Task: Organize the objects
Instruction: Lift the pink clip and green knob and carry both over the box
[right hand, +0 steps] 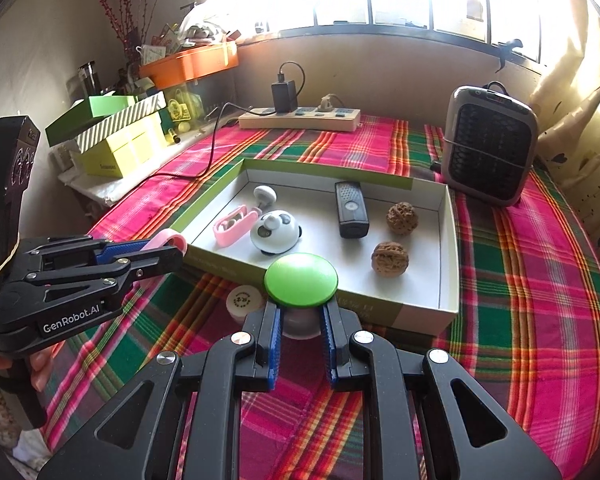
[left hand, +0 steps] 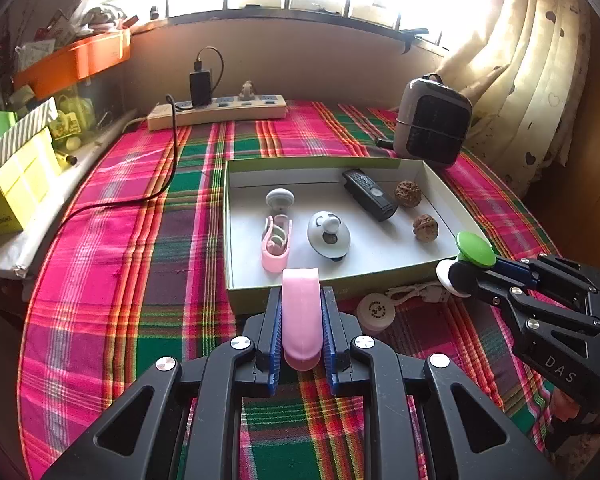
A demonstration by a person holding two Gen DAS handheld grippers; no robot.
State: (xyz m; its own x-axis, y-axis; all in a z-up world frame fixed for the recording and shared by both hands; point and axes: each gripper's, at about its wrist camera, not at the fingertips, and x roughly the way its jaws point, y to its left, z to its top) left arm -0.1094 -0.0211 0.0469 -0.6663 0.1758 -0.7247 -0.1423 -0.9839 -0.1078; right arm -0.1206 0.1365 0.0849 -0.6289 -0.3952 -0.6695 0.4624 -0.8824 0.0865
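A shallow white box [left hand: 432, 176] [right hand: 448, 296] with green sides sits on the plaid cloth. In it lie a pink case [left hand: 275, 242] [right hand: 234, 226], a panda-shaped bell [left hand: 328, 234] [right hand: 275, 232], a black remote [left hand: 369, 195] [right hand: 352, 209], two walnuts [left hand: 425, 227] [right hand: 389, 258] and a small white piece [left hand: 280, 199]. My left gripper [left hand: 301, 316] [right hand: 168, 250] is shut on a pink clip [left hand: 301, 312] [right hand: 168, 240] at the box's near edge. My right gripper [right hand: 301, 320] [left hand: 466, 276] is shut on a green-topped white button [right hand: 301, 279] [left hand: 475, 249] at the box's near wall.
A round white lid [left hand: 376, 312] [right hand: 242, 302] and a white cable [left hand: 416, 292] lie on the cloth before the box. A grey heater [left hand: 432, 124] [right hand: 488, 144] stands behind on the right, a power strip [left hand: 216, 110] [right hand: 300, 118] with charger at the back. Boxes [right hand: 116, 136] crowd the left ledge.
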